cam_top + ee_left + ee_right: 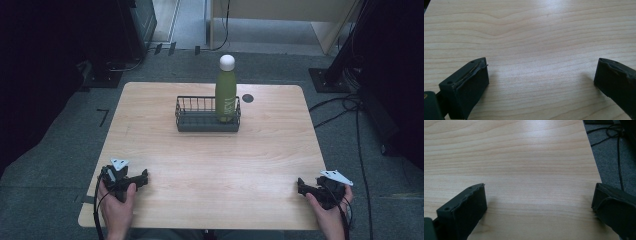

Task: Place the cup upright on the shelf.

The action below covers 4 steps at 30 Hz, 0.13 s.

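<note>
Green bottle (226, 95) with white cap standing upright in the right end of the wire basket (200, 122), at the far middle of the worktop (210, 165). Left gripper (141, 179) and right gripper (301, 185) resting at the near corners, well apart from it, jaws of each spread wide with nothing between. Probably a reach not yet begun. Best done by approaching level, closing on the body above the basket rim, then lifting straight up to clear the wires without tipping.
</note>
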{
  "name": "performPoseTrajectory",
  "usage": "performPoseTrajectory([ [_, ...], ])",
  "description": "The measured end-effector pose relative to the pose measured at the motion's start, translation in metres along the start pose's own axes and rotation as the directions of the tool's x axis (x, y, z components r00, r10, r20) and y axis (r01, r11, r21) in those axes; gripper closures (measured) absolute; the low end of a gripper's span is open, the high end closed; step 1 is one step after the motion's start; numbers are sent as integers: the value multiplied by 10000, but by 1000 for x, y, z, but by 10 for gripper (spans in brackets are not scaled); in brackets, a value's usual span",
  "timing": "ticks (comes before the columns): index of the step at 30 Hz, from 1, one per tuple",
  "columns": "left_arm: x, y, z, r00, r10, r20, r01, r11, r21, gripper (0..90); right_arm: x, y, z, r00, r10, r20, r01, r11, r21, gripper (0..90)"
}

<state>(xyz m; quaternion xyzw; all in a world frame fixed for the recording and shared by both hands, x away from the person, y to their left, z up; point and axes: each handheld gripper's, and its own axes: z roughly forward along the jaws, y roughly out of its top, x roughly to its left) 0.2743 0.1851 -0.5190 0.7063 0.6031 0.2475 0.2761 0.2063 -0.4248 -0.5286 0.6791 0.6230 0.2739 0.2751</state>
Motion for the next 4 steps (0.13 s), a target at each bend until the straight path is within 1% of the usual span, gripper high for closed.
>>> performPoseTrajectory([
  [4,0,0,0,10000,14,4,-14,10000,13,0,0,0,0,10000,-7,8,7,10000,-3,0],
])
